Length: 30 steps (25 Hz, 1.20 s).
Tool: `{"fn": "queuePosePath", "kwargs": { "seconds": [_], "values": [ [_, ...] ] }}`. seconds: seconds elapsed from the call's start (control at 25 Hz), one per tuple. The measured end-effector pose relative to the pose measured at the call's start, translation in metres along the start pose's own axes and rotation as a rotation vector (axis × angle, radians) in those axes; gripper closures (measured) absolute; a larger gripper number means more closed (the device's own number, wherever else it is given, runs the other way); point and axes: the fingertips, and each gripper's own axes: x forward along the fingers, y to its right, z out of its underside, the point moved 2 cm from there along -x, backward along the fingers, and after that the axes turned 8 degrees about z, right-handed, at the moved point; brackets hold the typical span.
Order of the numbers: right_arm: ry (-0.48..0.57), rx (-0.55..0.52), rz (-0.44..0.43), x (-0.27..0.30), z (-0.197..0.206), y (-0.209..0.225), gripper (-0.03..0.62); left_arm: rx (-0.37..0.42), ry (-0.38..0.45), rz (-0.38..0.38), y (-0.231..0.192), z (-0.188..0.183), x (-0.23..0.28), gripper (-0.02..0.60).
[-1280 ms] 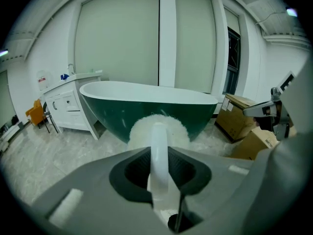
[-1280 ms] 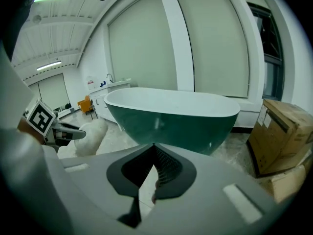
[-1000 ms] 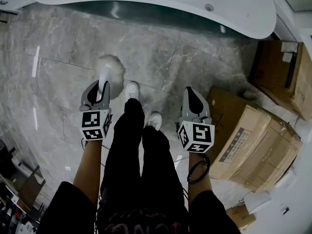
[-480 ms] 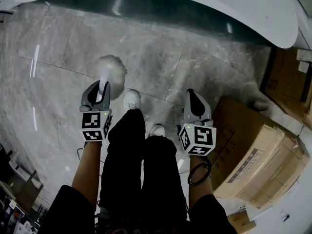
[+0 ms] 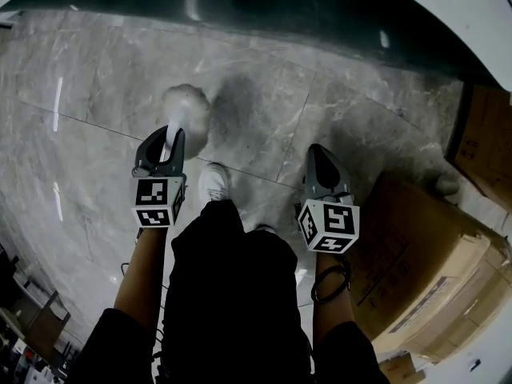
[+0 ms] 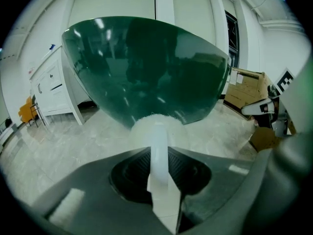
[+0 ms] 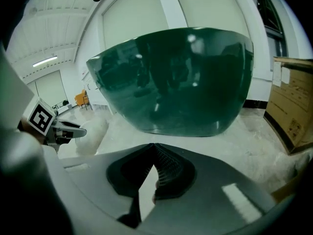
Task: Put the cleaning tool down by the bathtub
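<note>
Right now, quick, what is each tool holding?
Left tool: closed on the white fluffy cleaning brush.
Right tool: closed, holding nothing.

Readable words or numbers: none in any view.
Faces of left cube (image 5: 158, 202) on left gripper (image 5: 166, 137): black-and-white square marker patterns, no letters.
Faces of right cube (image 5: 330, 225) on right gripper (image 5: 317, 154): same kind of patterns, no letters.
Side of cardboard box (image 5: 416, 246): dark printed block, too small and blurred to read.
Side of far cardboard box (image 5: 488, 142): faint marks, not legible.
</note>
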Motion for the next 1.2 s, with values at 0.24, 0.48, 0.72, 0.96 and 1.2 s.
{"fn": "queuePosePath", "kwargs": {
  "seconds": [0.24, 0.48, 0.72, 0.96, 1.2],
  "values": [
    [-0.004, 0.005, -0.004, 0.037, 0.042, 0.005, 0.571, 0.022, -0.007, 0.005, -0.007, 0.037, 0.044, 0.495],
    [-0.02, 0.005, -0.005, 0.068, 0.086, 0.013, 0.571, 0.033, -0.026, 0.01, -0.013, 0.075, 0.081, 0.495],
    [-0.015, 0.014, -0.004, 0.09, 0.114, 0.018, 0.571, 0.042, -0.038, 0.017, -0.014, 0.101, 0.109, 0.494],
    [-0.014, 0.022, -0.013, 0.107, 0.137, 0.018, 0.571, 0.08, -0.043, 0.007, -0.02, 0.118, 0.13, 0.494],
    [-0.023, 0.024, -0.007, 0.115, 0.157, 0.021, 0.571, 0.102, -0.03, 0.016, -0.022, 0.123, 0.145, 0.494]
  ]
}}
